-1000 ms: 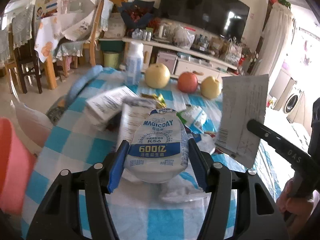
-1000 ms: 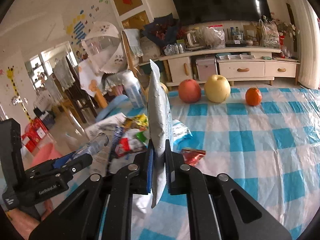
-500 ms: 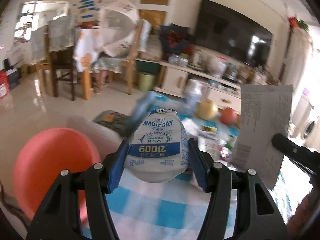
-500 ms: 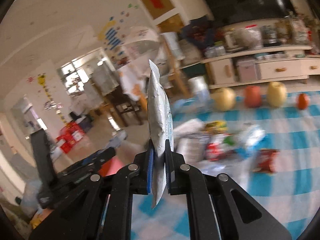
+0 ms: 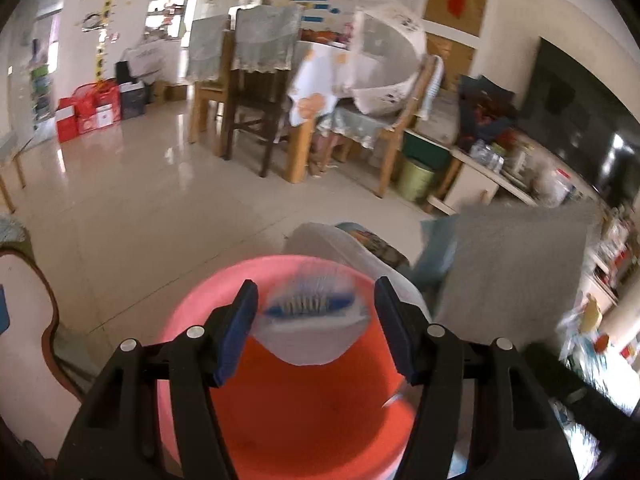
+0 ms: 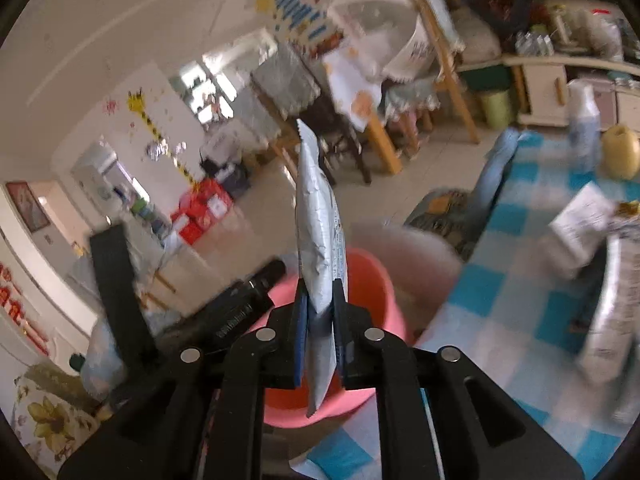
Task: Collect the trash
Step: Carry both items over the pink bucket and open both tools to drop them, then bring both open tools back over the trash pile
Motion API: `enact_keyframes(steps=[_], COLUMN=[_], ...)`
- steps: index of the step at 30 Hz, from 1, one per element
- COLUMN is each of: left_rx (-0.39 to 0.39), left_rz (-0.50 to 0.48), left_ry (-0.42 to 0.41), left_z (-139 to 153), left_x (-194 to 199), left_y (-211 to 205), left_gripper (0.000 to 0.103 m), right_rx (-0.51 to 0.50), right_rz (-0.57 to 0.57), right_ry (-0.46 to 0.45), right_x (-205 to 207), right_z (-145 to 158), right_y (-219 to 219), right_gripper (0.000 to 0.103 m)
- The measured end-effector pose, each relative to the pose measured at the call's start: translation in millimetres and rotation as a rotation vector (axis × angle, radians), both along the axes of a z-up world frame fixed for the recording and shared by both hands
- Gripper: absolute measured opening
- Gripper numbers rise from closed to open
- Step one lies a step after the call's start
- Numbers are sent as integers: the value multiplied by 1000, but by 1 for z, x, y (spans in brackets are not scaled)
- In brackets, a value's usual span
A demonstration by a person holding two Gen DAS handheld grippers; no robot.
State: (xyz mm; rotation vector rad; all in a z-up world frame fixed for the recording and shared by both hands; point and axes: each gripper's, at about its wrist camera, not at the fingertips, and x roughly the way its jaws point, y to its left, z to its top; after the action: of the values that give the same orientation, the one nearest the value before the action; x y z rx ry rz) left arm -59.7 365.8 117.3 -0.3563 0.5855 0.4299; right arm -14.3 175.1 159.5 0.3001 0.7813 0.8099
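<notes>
My left gripper (image 5: 314, 332) is open above a pink bin (image 5: 288, 420). The white milk pouch (image 5: 312, 320), blurred, is between the jaws and clear of both pads, over the bin's mouth. My right gripper (image 6: 320, 312) is shut on a flat silver wrapper (image 6: 318, 232) held upright and edge-on, just right of the pink bin (image 6: 372, 292). The wrapper shows as a grey sheet in the left wrist view (image 5: 512, 264). The left gripper's black body (image 6: 240, 308) is at the left in the right wrist view.
The blue checked table (image 6: 516, 304) at the right holds paper trash (image 6: 580, 220), a silver packet (image 6: 616, 320), a bottle (image 6: 584, 128) and a yellow fruit (image 6: 620, 152). A white-lined bin (image 5: 352, 248) stands behind the pink one. Dining chairs (image 5: 256, 100) stand on the tiled floor.
Both grippers swung left from the table to the pink bin. My left gripper opened and the milk pouch is dropping from it. My right gripper still holds the wrapper.
</notes>
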Motion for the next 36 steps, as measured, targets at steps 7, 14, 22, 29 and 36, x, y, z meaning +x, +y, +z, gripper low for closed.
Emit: enact_keyframes(steps=[7, 14, 22, 29, 36], left_rx=[45, 182, 333, 362, 392], left_rz=[53, -59, -120, -171, -217], left_ry=[-20, -44, -20, -55, -52], left_z=[-3, 6, 18, 28, 29], left_x=[6, 9, 14, 13, 17], left_y=[13, -34, -91, -126, -155], left_gripper=[79, 85, 88, 91, 92], right_rx=[-89, -197, -277, -300, -307], right_rz=[-39, -164, -256, -330, -374], right_ry=[46, -63, -126, -153, -174], right_x=[1, -18, -44, -61, -70], right_z=[-31, -24, -23, -17, -15], right_y=[8, -41, -90, -135, -158], right_gripper=[78, 90, 93, 94, 95])
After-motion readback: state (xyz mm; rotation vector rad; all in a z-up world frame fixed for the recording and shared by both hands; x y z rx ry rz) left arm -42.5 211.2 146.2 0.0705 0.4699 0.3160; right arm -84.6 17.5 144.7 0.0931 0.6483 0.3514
